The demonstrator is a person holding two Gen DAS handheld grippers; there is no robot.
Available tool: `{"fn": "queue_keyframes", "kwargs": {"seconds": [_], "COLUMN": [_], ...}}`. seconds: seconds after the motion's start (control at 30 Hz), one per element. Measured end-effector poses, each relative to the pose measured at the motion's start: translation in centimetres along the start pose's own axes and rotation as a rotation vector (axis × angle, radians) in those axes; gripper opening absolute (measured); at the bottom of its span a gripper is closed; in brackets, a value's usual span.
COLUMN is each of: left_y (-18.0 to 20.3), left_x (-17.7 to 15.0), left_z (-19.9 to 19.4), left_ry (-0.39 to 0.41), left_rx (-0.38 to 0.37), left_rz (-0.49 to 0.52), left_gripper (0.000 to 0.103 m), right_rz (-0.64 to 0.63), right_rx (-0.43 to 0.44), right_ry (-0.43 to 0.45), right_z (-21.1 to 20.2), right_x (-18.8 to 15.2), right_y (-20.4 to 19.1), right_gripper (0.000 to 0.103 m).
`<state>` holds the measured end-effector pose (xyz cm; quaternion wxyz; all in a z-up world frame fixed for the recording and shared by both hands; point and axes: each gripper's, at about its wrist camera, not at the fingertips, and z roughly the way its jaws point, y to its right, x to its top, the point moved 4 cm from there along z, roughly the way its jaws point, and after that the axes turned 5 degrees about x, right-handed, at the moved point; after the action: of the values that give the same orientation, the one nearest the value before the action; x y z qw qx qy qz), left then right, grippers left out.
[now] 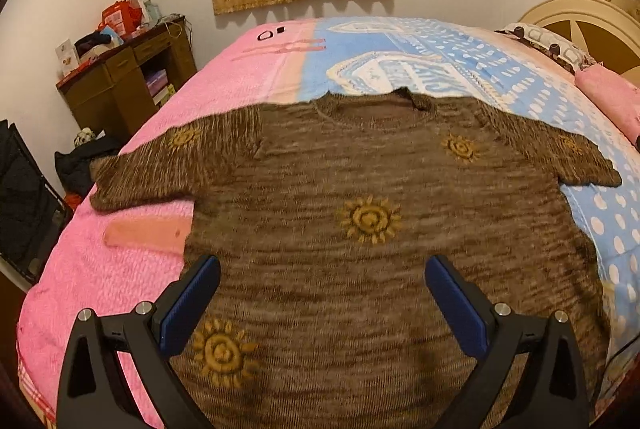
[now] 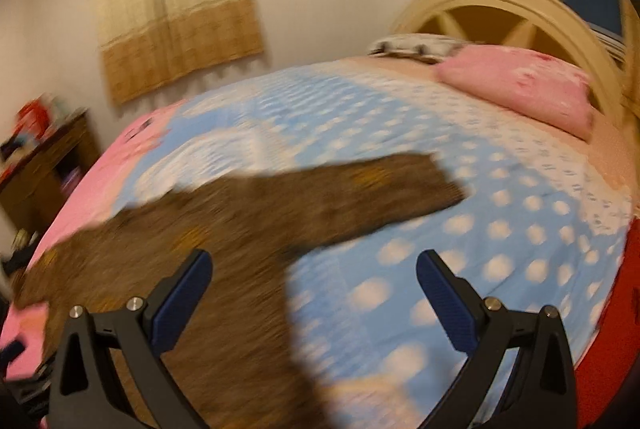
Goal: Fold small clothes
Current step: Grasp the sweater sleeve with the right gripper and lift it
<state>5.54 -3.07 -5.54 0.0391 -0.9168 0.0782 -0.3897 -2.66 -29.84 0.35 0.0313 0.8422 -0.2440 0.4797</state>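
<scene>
The brown sweater (image 1: 360, 229) is lying flat, face up, on the bed (image 1: 440, 69), sleeves spread. I am holding my left gripper (image 1: 322, 293) and right gripper (image 2: 312, 289) with fingers apart, empty. Risk: pinching the blanket with the knit, dragging the sweater askew.

The brown sweater (image 1: 360, 229) lies flat and fills the middle of the bed (image 1: 224, 85). Bare blanket is open at the top of the frame past the collar, and on the pink strip at lower left. In the right wrist view, the dotted blue blanket (image 2: 500, 249) is free at right. A pink pillow (image 2: 520, 85) and the headboard (image 2: 500, 1) block the upper right.
</scene>
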Motion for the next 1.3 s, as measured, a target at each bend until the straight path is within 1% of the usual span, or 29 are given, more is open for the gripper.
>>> {"fn": "queue_keyframes", "kwargs": {"seconds": [0.03,0.1,0.13,0.17,0.2,0.23,0.3,0.4,0.47,0.53,0.57,0.63,0.7,0.73,0.8,0.87,0.9,1.0,1.1,1.2,1.3], "left_y": [0.1,0.5,0.7,0.9,1.1,1.3,1.7,2.1,2.3,2.5,2.6,2.7,2.7,2.7,2.6,2.2,2.1,1.4,0.5,-0.3,-1.0], "left_x": [0.2,0.6,0.7,0.7,0.7,0.7,1.0,1.6,1.9,1.9,1.8,1.4,1.0,0.8,0.7,0.6,0.6,0.6,0.7,0.7,0.8], "left_z": [0.2,0.7,1.0,1.4,1.7,2.1,2.9,4.2,5.0,5.6,5.8,6.3,6.7,6.8,6.9,6.6,6.5,6.0,5.9,5.7,5.5], "left_ry": [0.003,0.002,-0.002,-0.006,-0.009,-0.011,-0.017,-0.032,-0.044,-0.054,-0.059,-0.072,-0.087,-0.093,-0.102,-0.1,-0.097,-0.084,-0.079,-0.08,-0.073], "left_rx": [-0.004,-0.015,-0.019,-0.024,-0.031,-0.035,-0.034,-0.023,-0.027,-0.032,-0.033,-0.033,-0.036,-0.037,-0.042,-0.045,-0.044,-0.036,-0.036,-0.041,-0.044], "left_rz": [-0.001,-0.003,-0.003,-0.003,-0.005,-0.006,-0.005,0.002,-0.005,-0.009,-0.008,-0.007,-0.01,-0.012,-0.018,-0.021,-0.022,-0.031,-0.054,-0.081,-0.101], "left_gripper": [0.102,0.102,0.102,0.102,0.102,0.102,0.102,0.102,0.102,0.102,0.102,0.102,0.102,0.102,0.102,0.102,0.102,0.102,0.102,0.102,0.102], "right_rz": [0.032,0.077,0.109,0.13,0.167,0.212,0.273,0.314,0.31,0.25,0.226,0.158,0.084,0.05,0.053,0.06,0.064,0.075,0.071,0.01,-0.05], "right_rx": [-0.017,-0.049,-0.069,-0.077,-0.08,-0.071,-0.06,-0.067,-0.047,-0.064,-0.066,-0.103,-0.141,-0.151,-0.127,-0.125,-0.116,-0.089,-0.066,-0.015,0.069], "right_ry": [0.029,0.054,0.032,0.011,-0.029,-0.08,-0.174,-0.234,-0.246,-0.229,-0.237,-0.243,-0.255,-0.256,-0.255,-0.261,-0.263,-0.266,-0.217,-0.174,-0.145], "right_z": [0.7,2.4,4.3,5.5,7.2,9.2,12.8,15.4,16.5,16.9,17.3,17.8,17.9,17.9,17.8,17.7,17.6,17.3,16.1,14.4,12.7], "right_x": [1.5,3.7,4.9,5.4,5.8,6.1,5.9,5.1,4.7,4.9,5.0,5.0,4.7,4.6,4.6,4.7,4.7,5.1,6.3,7.7,8.9], "right_y": [2.3,5.9,8.5,9.9,11.6,13.5,16.1,17.4,17.3,16.4,16.2,15.8,15.3,15.1,15.1,15.4,15.4,14.9,12.8,9.2,4.2], "right_gripper": [0.103,0.103,0.102,0.092,0.08,0.077,0.072,0.071,0.071,0.071,0.071,0.068,0.052,0.049,0.032,0.025,0.018,0.014,0.013,0.013,0.013]}}
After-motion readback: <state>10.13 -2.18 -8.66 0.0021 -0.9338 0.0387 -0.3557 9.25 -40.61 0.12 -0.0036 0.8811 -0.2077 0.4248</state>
